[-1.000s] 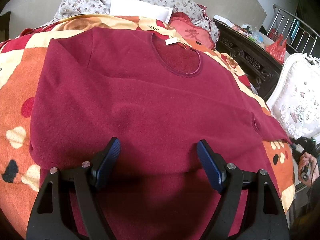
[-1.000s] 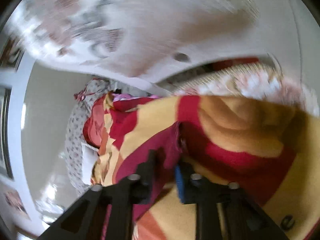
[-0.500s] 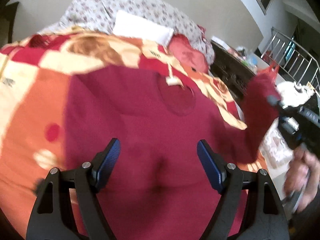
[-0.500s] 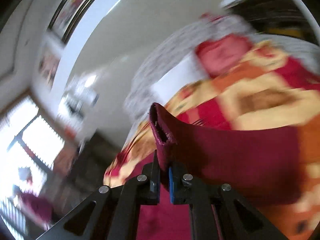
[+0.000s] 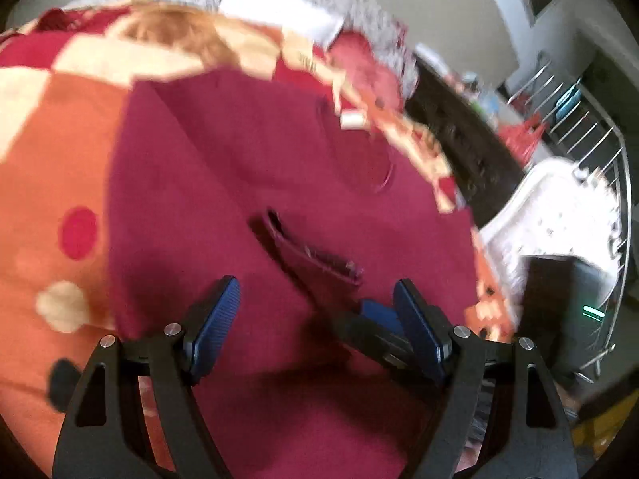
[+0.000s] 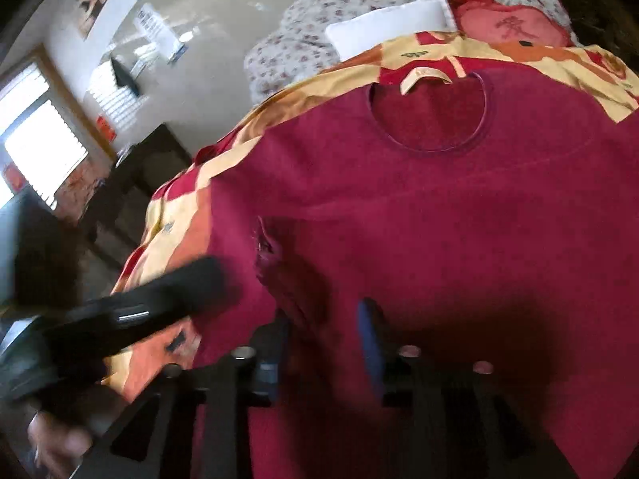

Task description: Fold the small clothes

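Left wrist view: the left gripper (image 5: 315,311) hangs over the lower half of a dark red sweater (image 5: 223,183) that lies flat on a patchwork blanket (image 5: 60,127) on the bed. Its jaws stand wide with nothing between the pads, so it looks ready to pin or catch the cloth rather than carrying anything. At about one o'clock from it lies a sleeve cuff (image 5: 315,251), laid across the sweater's body, the sleeve running off toward four o'clock; that seems to be the sleeve fold of the task. The right gripper (image 5: 379,319) shows at three o'clock, its blue pad just behind the cuff. The neckline (image 5: 359,155) and a white label (image 5: 351,119) sit at twelve to one o'clock, pillows (image 5: 279,16) beyond them.

Right wrist view: the right gripper (image 6: 323,343) points down at the sweater (image 6: 459,219), and its jaws have just been opening to a narrow gap. The sleeve runs down between them, but the pads do not appear to press it, so I judge it just let go. The cuff (image 6: 267,247) lies at eleven o'clock. The left gripper (image 6: 159,299) reaches in at nine o'clock, a hand (image 6: 52,439) below it. The collar (image 6: 431,115) is at twelve o'clock
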{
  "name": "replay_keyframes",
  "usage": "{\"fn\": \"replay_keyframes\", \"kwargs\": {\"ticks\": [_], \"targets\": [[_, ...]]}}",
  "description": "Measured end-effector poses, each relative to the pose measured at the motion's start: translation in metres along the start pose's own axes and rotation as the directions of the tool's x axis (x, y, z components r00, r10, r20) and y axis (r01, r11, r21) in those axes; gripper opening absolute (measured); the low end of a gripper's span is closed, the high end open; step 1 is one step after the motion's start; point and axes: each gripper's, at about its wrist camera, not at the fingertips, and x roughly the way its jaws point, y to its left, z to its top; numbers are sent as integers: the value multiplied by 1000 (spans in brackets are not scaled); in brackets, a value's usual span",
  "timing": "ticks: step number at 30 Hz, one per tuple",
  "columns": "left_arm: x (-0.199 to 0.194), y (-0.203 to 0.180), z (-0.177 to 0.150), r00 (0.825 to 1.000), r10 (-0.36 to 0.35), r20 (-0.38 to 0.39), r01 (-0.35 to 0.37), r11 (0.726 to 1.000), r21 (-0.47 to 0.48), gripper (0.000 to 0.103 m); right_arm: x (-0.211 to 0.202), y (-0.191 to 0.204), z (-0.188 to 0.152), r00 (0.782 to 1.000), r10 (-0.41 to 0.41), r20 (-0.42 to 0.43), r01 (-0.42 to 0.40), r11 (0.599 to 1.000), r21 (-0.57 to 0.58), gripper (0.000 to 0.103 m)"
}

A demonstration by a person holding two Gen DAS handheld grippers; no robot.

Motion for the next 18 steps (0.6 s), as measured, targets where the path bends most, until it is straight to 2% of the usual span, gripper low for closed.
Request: {"fn": "replay_keyframes", "kwargs": {"ticks": [2, 3, 5, 7, 9, 11, 12, 13, 15, 16, 17, 18], "targets": [[7, -6, -1, 1000, 0, -2, 0, 1000, 28, 79, -15, 3, -5, 999, -33, -34, 30, 996, -82, 40], [9, -8, -1, 1000, -10, -2, 10, 999, 33, 79, -19, 1, -10, 995, -78, -64, 69, 989, -127, 41], [14, -7, -2, 1000, -10, -1, 10, 1000, 14, 79, -30, -6, -26, 970, -225, -89, 198, 949, -245, 41], [18, -5, 2, 1000, -16, 9, 16, 1000, -10, 79, -43, -18, -39, 936, -348, -49, 314, 891, -328, 42], [18, -4, 6, 999, -23, 25, 24, 999, -43, 79, -50, -29, -43, 942, -334, -32, 310, 904, -294, 45], [18, -2, 9, 999, -15, 36, 18, 998, -64, 77, -49, -36, -48, 933, -361, -21, 341, 898, -278, 57], [17, -3, 10, 999, 5, 47, -1, 997, -71, 66, -48, -37, -49, 923, -386, -9, 368, 887, -279, 69], [17, -3, 13, 999, 33, 43, -30, 997, -70, 60, -46, -37, -48, 916, -400, 9, 387, 881, -271, 77], [18, -4, 15, 995, 96, 32, -94, 993, -65, 28, -47, -44, -46, 925, -381, 10, 372, 897, -240, 80], [19, -2, 16, 993, 117, 25, -115, 991, -66, 17, -49, -49, -45, 934, -358, 1, 350, 911, -218, 81], [21, -1, 16, 989, 146, 10, -145, 987, -64, 7, -50, -54, -43, 942, -336, -6, 328, 923, -200, 81], [22, 1, 15, 987, 163, 6, -162, 985, -60, 6, -50, -60, -42, 949, -314, -12, 307, 934, -182, 82]]}}
